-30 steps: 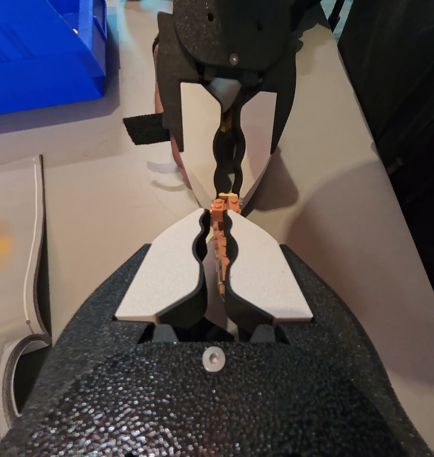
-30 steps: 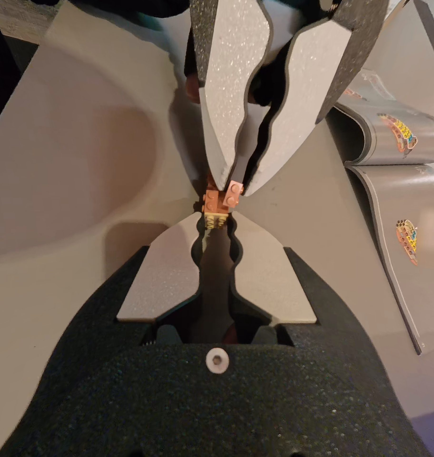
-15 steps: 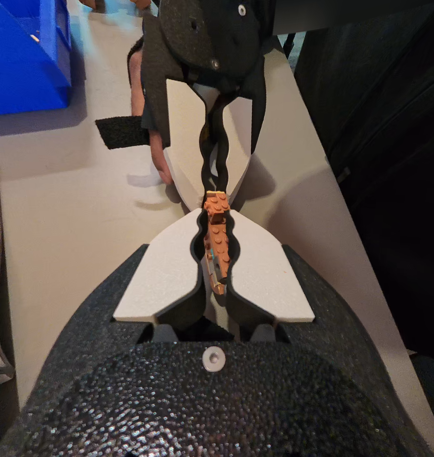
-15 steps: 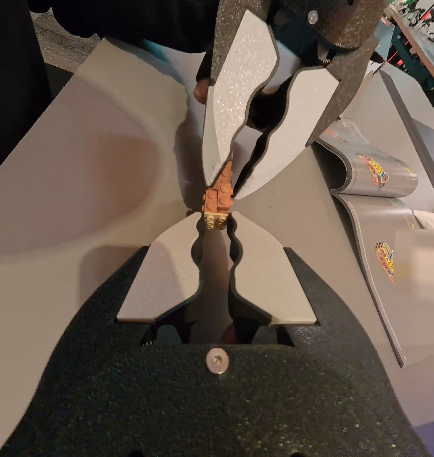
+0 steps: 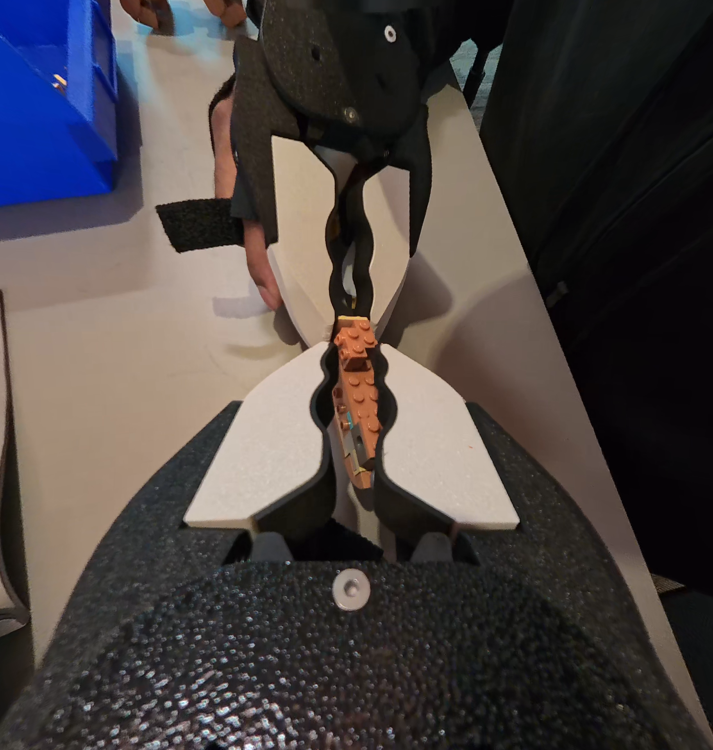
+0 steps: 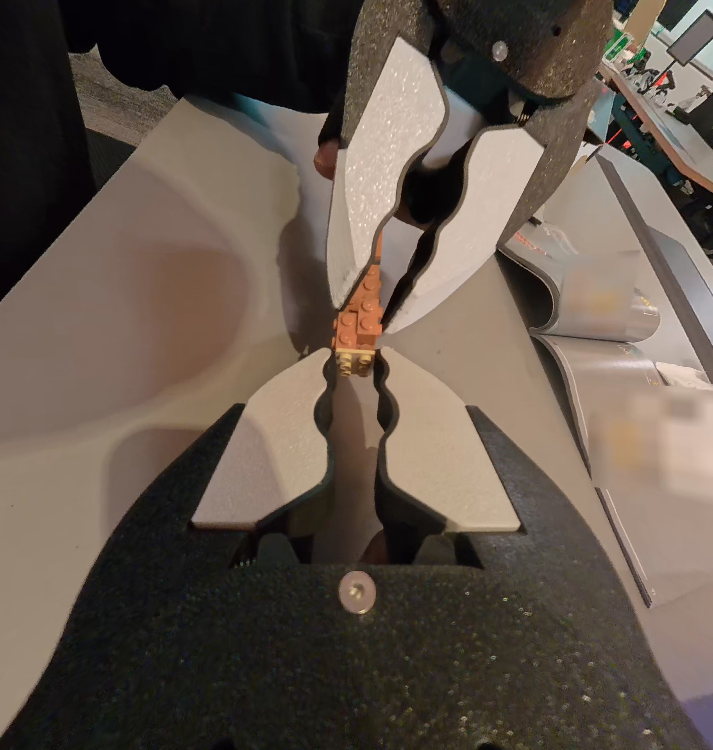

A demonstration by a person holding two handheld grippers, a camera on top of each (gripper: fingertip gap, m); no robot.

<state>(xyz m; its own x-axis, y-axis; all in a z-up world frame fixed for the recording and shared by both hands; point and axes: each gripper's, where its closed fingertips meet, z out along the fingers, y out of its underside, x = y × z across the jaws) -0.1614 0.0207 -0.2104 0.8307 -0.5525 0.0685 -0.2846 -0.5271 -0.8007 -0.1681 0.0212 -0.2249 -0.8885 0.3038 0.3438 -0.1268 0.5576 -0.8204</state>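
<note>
Left wrist view: my left gripper (image 5: 354, 349) had its pads clamped on an orange brick assy (image 5: 356, 406), held above the table (image 5: 103, 365). Farther out, right gripper (image 6: 356, 357) pinched the assy's tan end piece (image 6: 352, 363). Progress: cannot tell.

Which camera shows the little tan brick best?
The right wrist view. There the tan brick faces the camera, studs showing, pinched at the tips of the right tongs below the orange brick model. The left wrist view shows only a thin tan edge behind the orange bricks.
</note>
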